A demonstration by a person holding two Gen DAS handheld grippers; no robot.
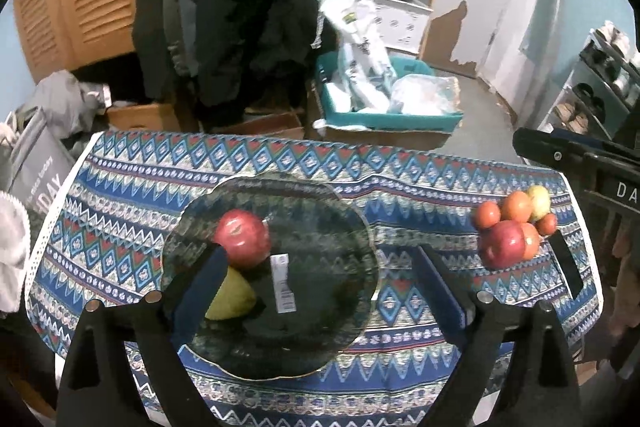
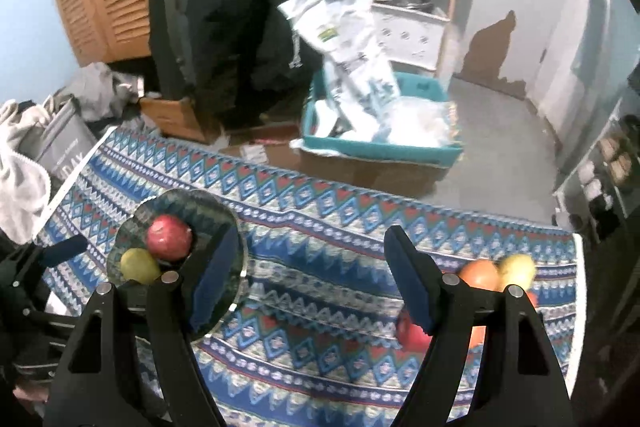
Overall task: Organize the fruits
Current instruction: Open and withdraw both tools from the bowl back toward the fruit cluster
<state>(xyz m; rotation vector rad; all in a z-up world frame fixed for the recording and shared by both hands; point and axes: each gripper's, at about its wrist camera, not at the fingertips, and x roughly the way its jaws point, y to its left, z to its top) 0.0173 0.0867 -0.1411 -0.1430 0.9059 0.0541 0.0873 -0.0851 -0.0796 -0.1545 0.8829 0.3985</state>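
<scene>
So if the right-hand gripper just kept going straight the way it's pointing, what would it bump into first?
Most likely the patterned tablecloth. The right gripper is open and aimed at bare cloth between the glass plate and the fruit pile. Neither lies between its fingers, though depth is hard to judge.

We see open patterned cloth (image 2: 320, 267) at twelve o'clock between the glass plate (image 2: 224, 227) at nine and the fruit pile (image 2: 480, 277) at three; both grippers hang spread, holding nothing.
</scene>
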